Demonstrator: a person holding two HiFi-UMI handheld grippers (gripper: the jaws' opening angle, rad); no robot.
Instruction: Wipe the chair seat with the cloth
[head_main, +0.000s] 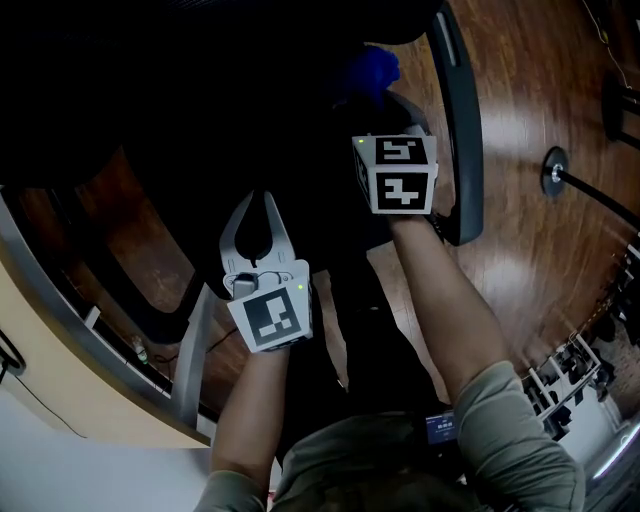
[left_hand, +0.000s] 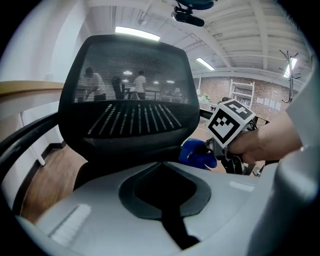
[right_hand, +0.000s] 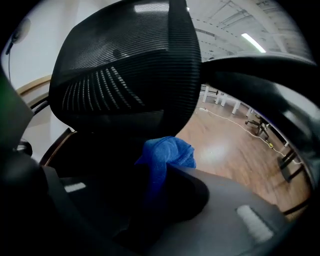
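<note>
The black mesh-back chair fills all views; its dark seat (head_main: 250, 120) lies under both grippers and its backrest (left_hand: 125, 100) rises ahead. My right gripper (head_main: 385, 110) is shut on a bunched blue cloth (head_main: 372, 68) over the seat's right rear part, near the armrest (head_main: 462, 130). In the right gripper view the cloth (right_hand: 167, 152) sticks out from between the jaws, with the backrest (right_hand: 125, 75) behind it. My left gripper (head_main: 262, 205) hovers over the seat's near side, its jaws together on nothing. The left gripper view shows the cloth (left_hand: 195, 152) ahead to the right.
Wooden floor (head_main: 540, 260) surrounds the chair. A curved pale desk edge (head_main: 60, 300) runs along the left. A round floor fitting with a cable (head_main: 553, 170) lies at right, and other chairs' bases (head_main: 570, 370) stand at lower right.
</note>
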